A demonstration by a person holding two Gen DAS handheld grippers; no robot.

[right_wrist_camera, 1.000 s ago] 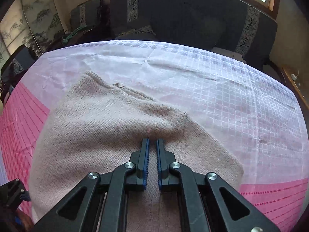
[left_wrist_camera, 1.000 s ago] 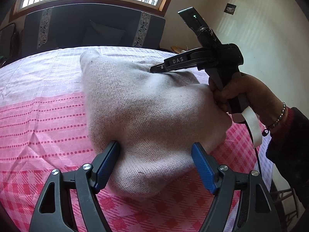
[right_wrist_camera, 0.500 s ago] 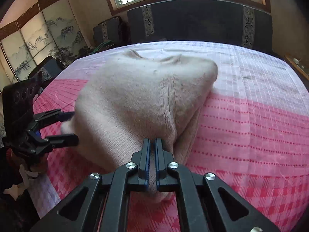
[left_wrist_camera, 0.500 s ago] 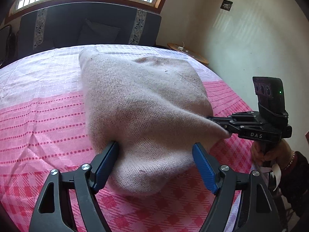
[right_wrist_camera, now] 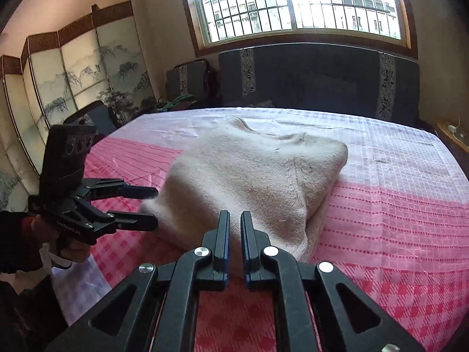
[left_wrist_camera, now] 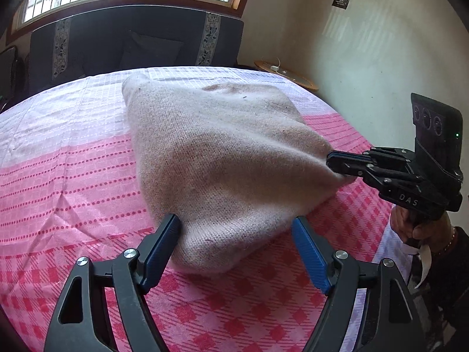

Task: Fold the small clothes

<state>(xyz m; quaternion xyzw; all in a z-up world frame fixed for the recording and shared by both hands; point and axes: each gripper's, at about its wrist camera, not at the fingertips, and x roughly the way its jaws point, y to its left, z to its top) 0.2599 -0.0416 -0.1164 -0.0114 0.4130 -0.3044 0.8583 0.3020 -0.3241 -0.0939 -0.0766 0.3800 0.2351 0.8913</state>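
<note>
Knitwear fills the left wrist view: a beige sweater (left_wrist_camera: 222,161) lies folded over on the pink checked bed cover (left_wrist_camera: 67,176), its near corner drooping between the fingers of the left tongs (left_wrist_camera: 236,246), which stand spread wide, holding nothing. At 3 o'clock the right tongs (left_wrist_camera: 332,162) pinch the garment's right corner and lift it slightly.

From the right wrist view, the right tongs (right_wrist_camera: 233,228) are nearly pressed together with sweater (right_wrist_camera: 258,176) fabric between them; at 9 o'clock the left tongs (right_wrist_camera: 151,206) sit spread at the opposite corner. A dark headboard (right_wrist_camera: 316,79) stands at 12 o'clock.

Judging by this, a fold has been drawn toward the near edge and is being laid down. Next the right tongs should lower and release the corner, then both square the edges.
</note>
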